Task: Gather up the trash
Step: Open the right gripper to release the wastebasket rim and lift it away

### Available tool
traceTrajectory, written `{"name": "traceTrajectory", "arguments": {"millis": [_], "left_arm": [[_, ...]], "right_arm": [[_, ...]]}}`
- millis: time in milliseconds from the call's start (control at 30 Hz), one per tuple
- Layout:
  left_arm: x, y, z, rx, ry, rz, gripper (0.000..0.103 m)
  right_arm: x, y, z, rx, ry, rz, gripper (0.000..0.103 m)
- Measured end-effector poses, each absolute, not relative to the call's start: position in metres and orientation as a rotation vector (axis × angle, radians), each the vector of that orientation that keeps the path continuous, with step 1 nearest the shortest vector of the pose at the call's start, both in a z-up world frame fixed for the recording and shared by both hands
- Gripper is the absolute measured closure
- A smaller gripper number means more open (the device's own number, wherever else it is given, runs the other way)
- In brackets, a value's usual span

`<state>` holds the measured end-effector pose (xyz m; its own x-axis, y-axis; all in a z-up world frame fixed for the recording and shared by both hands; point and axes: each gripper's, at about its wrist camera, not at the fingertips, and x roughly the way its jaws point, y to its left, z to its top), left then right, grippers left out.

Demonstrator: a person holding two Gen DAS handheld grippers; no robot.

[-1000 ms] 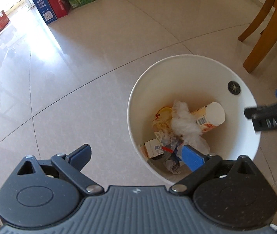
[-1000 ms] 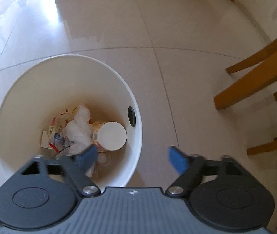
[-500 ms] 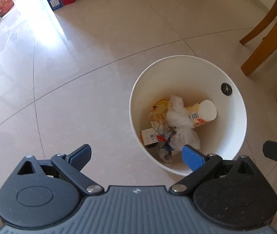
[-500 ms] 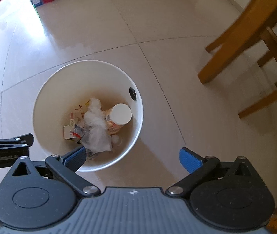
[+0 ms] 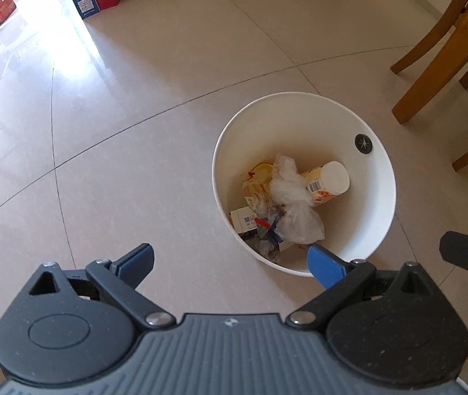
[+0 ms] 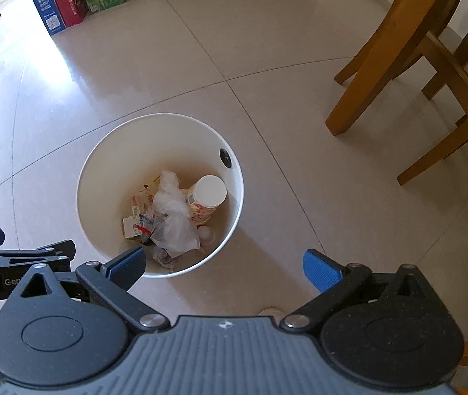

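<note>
Your left gripper [image 5: 230, 260] and right gripper [image 6: 224, 261] were both spread wide, pinching nothing. The trash [image 6: 174, 217] lay inside the white bin [image 6: 95, 171] below them.

Floor [image 5: 174, 105]: glossy beige tile, thin grout lines, bright window glare at far left. Standing on it below me: white round bin [image 5: 377, 217], upright. Wooden chair legs [image 6: 362, 98] to its right. Coloured cartons [image 6: 69, 6] in a row at the far edge.

Only the letters "Gen" read, in white on the left hand-held gripper [image 6: 20, 256]; other labels are illegible.
</note>
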<state>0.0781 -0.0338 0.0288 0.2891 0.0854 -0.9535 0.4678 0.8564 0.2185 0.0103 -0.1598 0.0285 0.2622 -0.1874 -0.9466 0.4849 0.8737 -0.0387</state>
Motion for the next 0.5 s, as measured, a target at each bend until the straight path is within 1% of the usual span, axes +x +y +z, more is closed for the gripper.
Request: {"name": "traceTrajectory", "arguments": {"millis": [500], "left_arm": [[0.0779,-0.0344,0.0293,0.514,1.280,-0.277,0.003]], "right_arm": [[0.0107,-0.1540,0.0260,0.261,1.232,-0.470,0.000]]}}
